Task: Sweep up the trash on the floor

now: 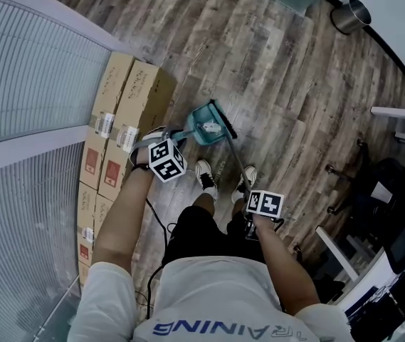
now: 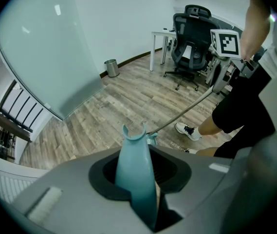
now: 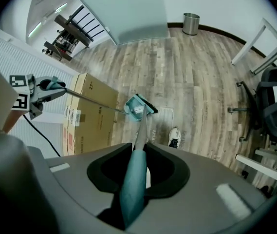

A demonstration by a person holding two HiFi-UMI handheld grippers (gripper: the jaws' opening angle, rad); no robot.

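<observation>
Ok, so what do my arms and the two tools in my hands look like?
The left tool and the right tool each have a smooth grey body with a black recess around the jaws. Each carries a white cube printed with black square markers. A black cable trails below the left one. The shirt is white with short sleeves.

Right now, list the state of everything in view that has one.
left gripper: shut on dustpan handle.
right gripper: shut on broom handle.
dustpan: at the floor, white trash inside.
broom: bristles at the dustpan's edge.
cardboard boxes: closed.
trash can: upright, open top.
office chair: upright, empty.
</observation>
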